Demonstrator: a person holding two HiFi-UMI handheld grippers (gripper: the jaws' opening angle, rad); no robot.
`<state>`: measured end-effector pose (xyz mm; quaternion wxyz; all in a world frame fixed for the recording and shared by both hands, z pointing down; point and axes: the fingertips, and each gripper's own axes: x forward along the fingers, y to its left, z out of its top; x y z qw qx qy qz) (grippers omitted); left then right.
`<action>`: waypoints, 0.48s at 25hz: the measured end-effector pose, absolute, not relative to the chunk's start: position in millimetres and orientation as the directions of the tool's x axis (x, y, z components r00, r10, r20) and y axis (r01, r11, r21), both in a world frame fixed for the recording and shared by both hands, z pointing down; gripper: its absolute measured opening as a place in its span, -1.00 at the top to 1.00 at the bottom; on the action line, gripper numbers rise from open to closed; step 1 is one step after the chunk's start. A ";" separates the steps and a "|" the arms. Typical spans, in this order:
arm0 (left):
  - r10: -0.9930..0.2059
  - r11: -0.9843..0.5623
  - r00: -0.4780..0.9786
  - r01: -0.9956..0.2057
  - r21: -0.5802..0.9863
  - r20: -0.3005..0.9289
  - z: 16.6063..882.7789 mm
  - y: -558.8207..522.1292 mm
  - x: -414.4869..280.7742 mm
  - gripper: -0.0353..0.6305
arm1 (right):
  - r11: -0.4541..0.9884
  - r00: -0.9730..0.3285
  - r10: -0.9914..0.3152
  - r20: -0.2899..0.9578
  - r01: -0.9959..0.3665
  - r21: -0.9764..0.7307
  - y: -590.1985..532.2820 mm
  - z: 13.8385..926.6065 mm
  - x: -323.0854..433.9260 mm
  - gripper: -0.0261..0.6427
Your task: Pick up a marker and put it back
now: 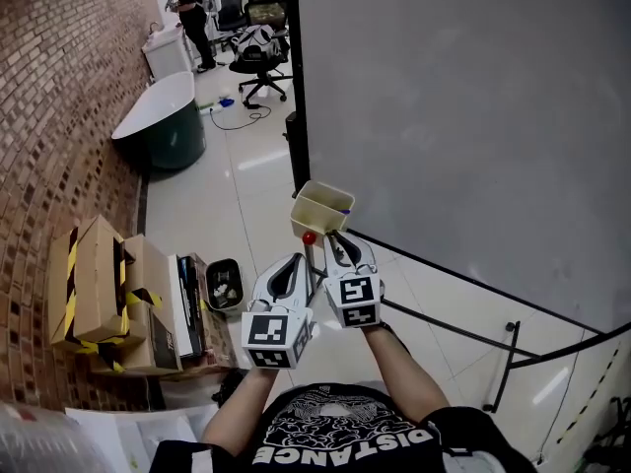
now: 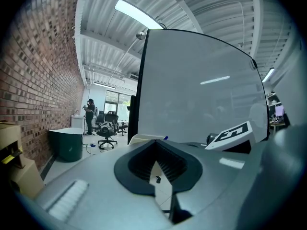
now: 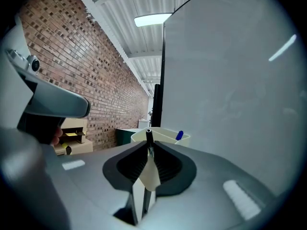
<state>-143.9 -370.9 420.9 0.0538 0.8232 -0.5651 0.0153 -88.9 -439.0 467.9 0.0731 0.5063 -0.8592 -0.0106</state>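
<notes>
While my right gripper clamps the marker just beside the tray's rim, my left gripper stands apart, empty. Putting it back comes next, I judge: line up over the tray, then release.

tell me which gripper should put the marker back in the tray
Right. The right gripper is clamped on the marker, close to the cream tray at the whiteboard corner. The left gripper has nothing between its jaws.
</notes>
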 end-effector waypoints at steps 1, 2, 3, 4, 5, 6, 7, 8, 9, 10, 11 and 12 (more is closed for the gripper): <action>-0.929 -0.354 0.360 -0.932 0.071 0.087 421.4 -371.7 -144.9 0.88 | 0.485 -0.475 -0.873 0.115 -0.869 0.094 -439.8 468.0 -88.9 0.81; -0.929 -0.353 0.359 -0.933 0.074 0.091 422.0 -372.1 -145.4 0.88 | 0.484 -0.474 -0.873 0.114 -0.870 0.094 -440.3 468.3 -88.8 0.81; -0.929 -0.353 0.359 -0.933 0.077 0.094 422.5 -372.4 -145.4 0.88 | 0.483 -0.473 -0.874 0.114 -0.870 0.094 -440.6 468.7 -88.6 0.82; -0.928 -0.353 0.359 -0.932 0.079 0.096 422.9 -372.7 -145.3 0.88 | 0.483 -0.473 -0.874 0.113 -0.871 0.093 -440.9 468.9 -88.4 0.82; -0.928 -0.354 0.360 -0.932 0.078 0.095 423.3 -373.3 -145.1 0.88 | 0.483 -0.473 -0.874 0.112 -0.871 0.093 -441.3 468.8 -88.4 0.82; -0.928 -0.356 0.362 -0.932 0.076 0.093 423.5 -374.0 -144.8 0.88 | 0.483 -0.473 -0.874 0.112 -0.870 0.093 -441.7 468.7 -88.3 0.82; -0.927 -0.358 0.363 -0.931 0.074 0.090 423.7 -374.7 -144.3 0.88 | 0.484 -0.474 -0.873 0.112 -0.870 0.093 -442.2 468.7 -88.1 0.82; -0.927 -0.359 0.365 -0.930 0.074 0.088 423.6 -375.1 -143.6 0.88 | 0.485 -0.475 -0.873 0.113 -0.869 0.094 -442.5 468.7 -87.9 0.82; -0.926 -0.360 0.366 -0.930 0.075 0.087 423.3 -375.3 -143.0 0.88 | 0.486 -0.476 -0.872 0.113 -0.869 0.095 -442.6 468.5 -87.6 0.82; -0.926 -0.361 0.367 -0.929 0.077 0.087 423.0 -375.4 -142.6 0.88 | 0.486 -0.476 -0.872 0.112 -0.869 0.096 -442.4 468.0 -87.4 0.82; -0.926 -0.361 0.368 -0.929 0.080 0.087 422.8 -375.4 -142.2 0.88 | 0.486 -0.476 -0.873 0.109 -0.868 0.097 -442.1 467.0 -87.1 0.82; -0.926 -0.361 0.367 -0.929 0.083 0.087 422.8 -375.4 -142.0 0.88 | 0.486 -0.476 -0.873 0.106 -0.868 0.099 -441.5 465.7 -86.8 0.82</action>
